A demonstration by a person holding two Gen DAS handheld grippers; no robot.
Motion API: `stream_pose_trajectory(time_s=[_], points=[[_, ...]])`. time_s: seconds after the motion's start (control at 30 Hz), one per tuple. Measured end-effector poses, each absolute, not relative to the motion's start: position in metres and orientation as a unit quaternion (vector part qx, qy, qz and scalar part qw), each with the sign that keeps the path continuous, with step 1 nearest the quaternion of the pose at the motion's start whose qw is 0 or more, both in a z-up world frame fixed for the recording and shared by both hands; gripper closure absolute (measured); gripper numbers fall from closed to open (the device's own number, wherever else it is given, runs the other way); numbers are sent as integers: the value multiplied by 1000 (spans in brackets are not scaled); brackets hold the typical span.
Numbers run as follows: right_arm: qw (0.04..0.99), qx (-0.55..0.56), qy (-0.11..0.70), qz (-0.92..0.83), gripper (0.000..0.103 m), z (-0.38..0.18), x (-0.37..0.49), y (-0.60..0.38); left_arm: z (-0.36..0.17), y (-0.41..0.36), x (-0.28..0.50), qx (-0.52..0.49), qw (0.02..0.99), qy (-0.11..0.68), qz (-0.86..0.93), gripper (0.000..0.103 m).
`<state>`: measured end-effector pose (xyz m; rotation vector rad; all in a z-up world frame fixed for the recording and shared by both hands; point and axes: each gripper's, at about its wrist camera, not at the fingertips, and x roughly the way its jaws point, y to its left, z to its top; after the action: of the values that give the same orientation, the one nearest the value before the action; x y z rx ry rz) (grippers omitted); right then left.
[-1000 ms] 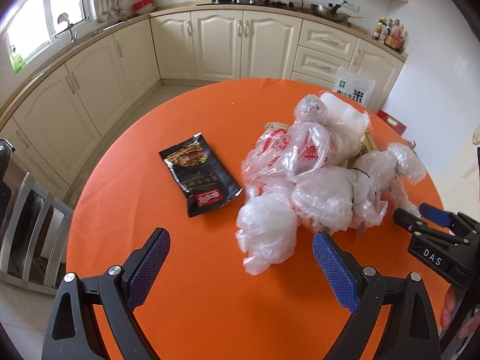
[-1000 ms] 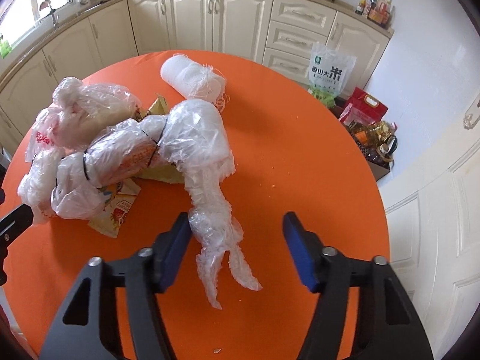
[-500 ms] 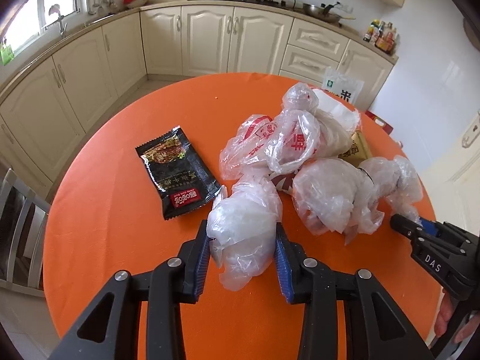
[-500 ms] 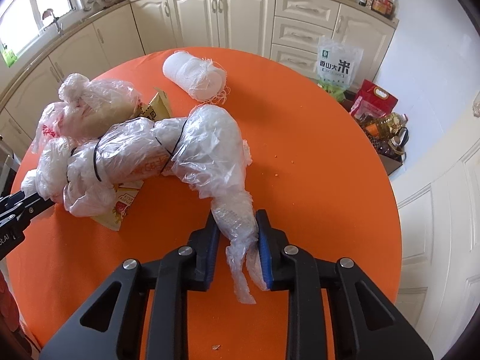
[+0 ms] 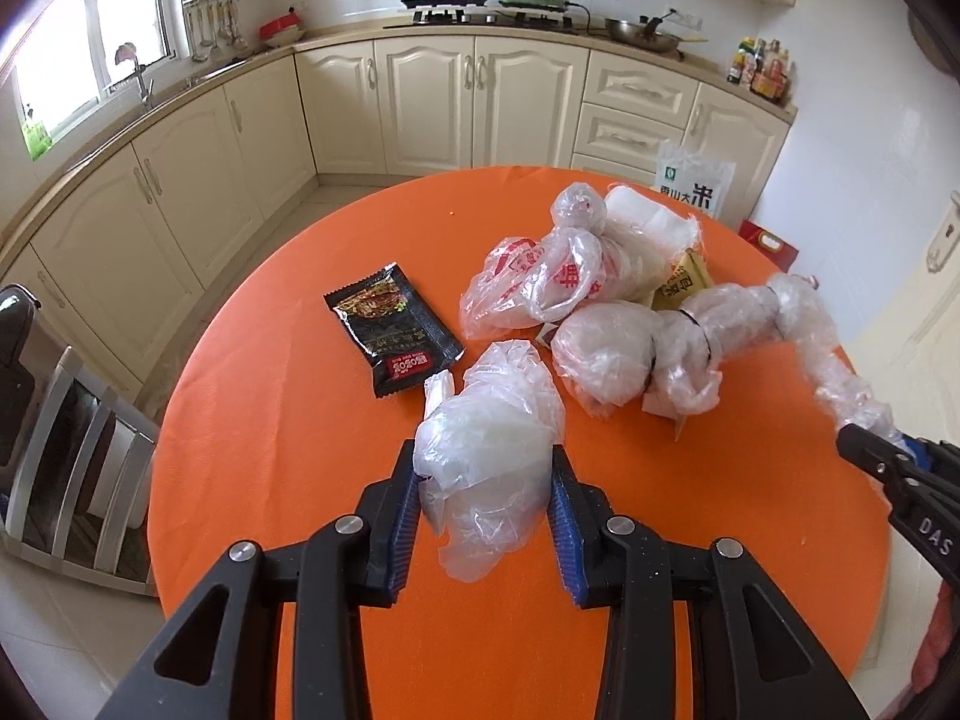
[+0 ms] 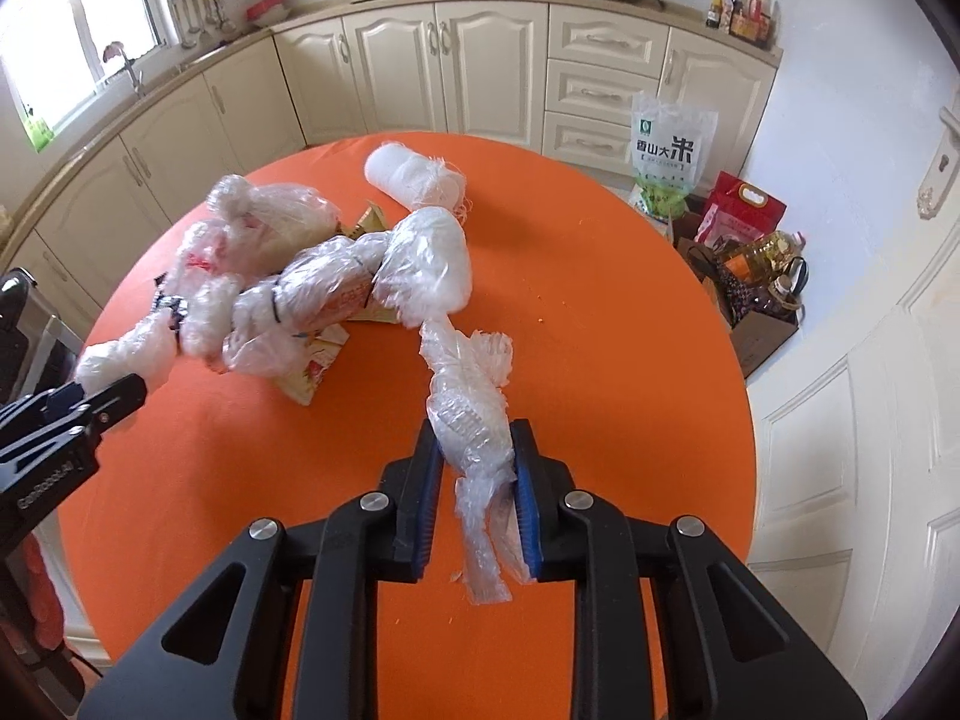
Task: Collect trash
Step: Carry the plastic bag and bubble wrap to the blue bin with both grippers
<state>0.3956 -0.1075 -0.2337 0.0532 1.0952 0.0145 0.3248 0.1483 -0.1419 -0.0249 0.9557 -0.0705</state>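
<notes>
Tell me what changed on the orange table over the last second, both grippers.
Both grippers went from open to shut. The left gripper closed on the crumpled clear bag and has drawn it out of the pile. The right gripper clamped the tail of the bundled plastic wrap, pulling it out longer. The black snack packet, white roll and red-printed bags stayed put.

- We are looking at cream kitchen cabinets (image 5: 480,102) running behind the round orange table (image 5: 288,396).
- A rice bag (image 6: 669,156) is standing on the floor beside a red bag (image 6: 744,210) and an oil bottle (image 6: 765,252).
- A wok (image 5: 642,30) is sitting on the counter.
- A chair (image 5: 66,432) is standing at the table's left.
</notes>
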Motion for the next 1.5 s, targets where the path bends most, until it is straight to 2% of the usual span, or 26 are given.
stream_pose_trajectory(time_s=[0.7,1.13,1.5], points=[[880,44,472,-30,82,-170,298,-146,-87,91,237,23,903,420,-93,68],[873,106,456,-138,82,-157,224,-262,-72,-30,202,78,884,413,-203,68],[846,157,458,-224,82,-176,170,-362,-106,-150,212,133,843,431,-293,68]])
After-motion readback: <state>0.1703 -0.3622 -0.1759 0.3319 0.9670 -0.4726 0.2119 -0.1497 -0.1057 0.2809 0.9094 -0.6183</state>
